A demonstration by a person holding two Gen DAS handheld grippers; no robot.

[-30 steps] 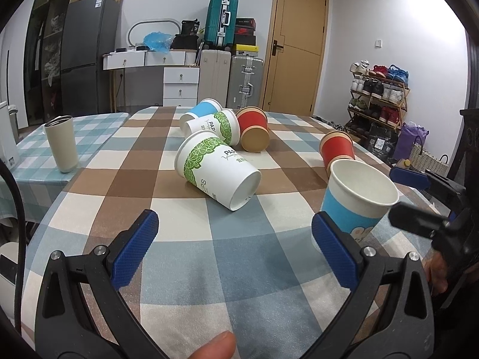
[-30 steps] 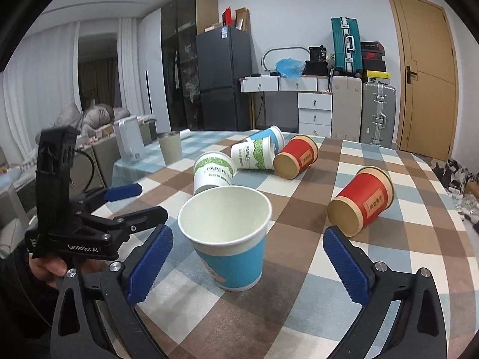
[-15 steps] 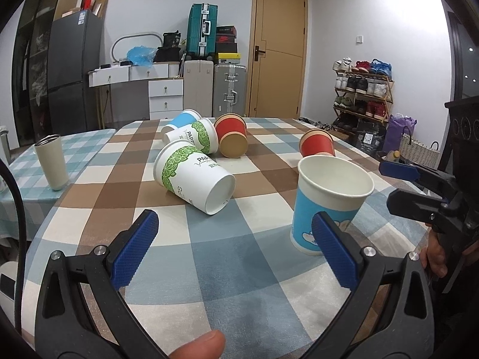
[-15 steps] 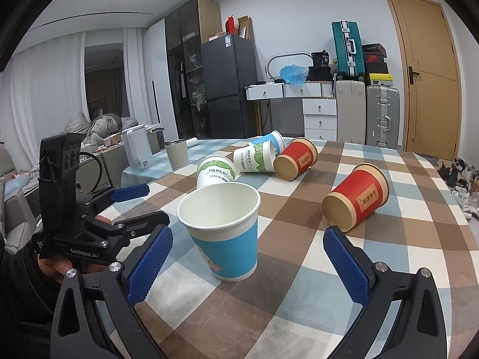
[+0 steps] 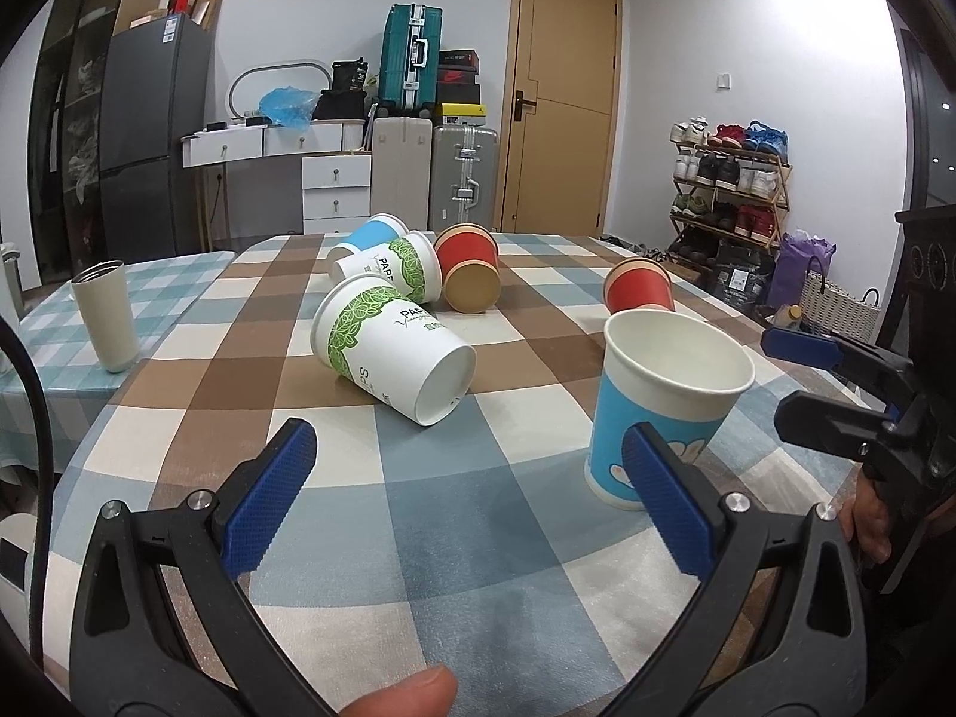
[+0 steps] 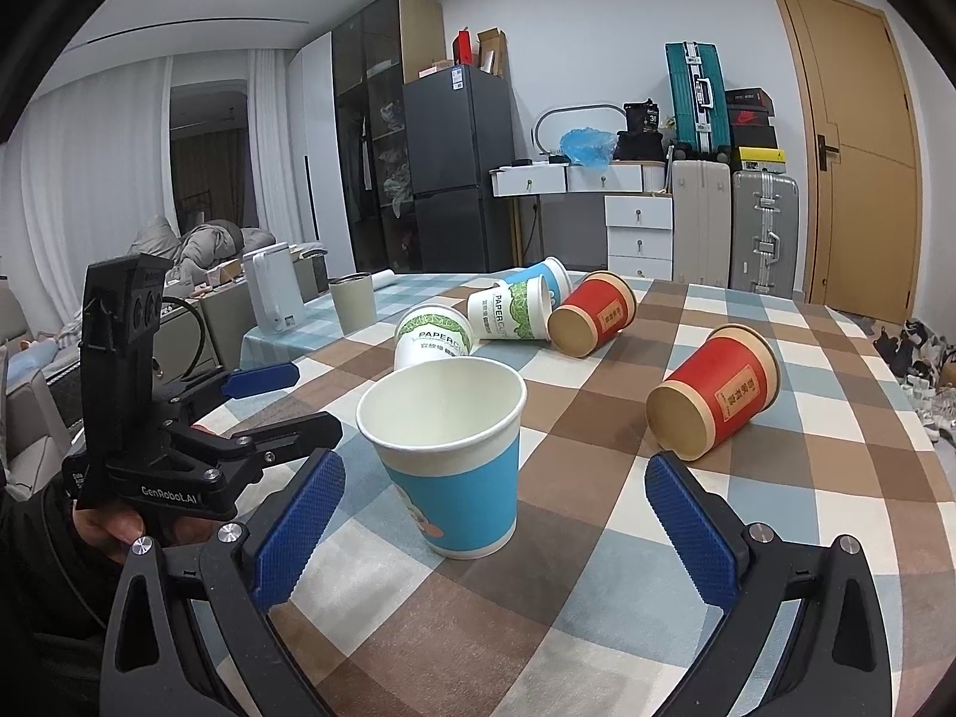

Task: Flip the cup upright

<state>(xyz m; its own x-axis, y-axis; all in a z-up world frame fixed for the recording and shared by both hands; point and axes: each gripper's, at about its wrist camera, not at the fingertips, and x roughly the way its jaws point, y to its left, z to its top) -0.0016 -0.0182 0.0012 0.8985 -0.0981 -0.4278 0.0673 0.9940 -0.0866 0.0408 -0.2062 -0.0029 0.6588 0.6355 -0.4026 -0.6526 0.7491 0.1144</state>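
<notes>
A blue paper cup stands upright on the checked tablecloth; in the right wrist view the cup stands just ahead of my right gripper. My right gripper is open and empty, back from the cup. My left gripper is open and empty, with the blue cup by its right finger. A green-leaf cup lies on its side ahead of it. A second green cup, a blue cup and two red cups also lie on their sides.
A grey metal tumbler stands upright at the table's left side. A white kettle stands beyond the left edge. Suitcases, drawers, a fridge and a shoe rack line the room behind the table.
Both grippers have drawn back and risen slightly from the upright blue cup, which stays in place. The view of the left gripper has swung left, so the cup shows further right.
</notes>
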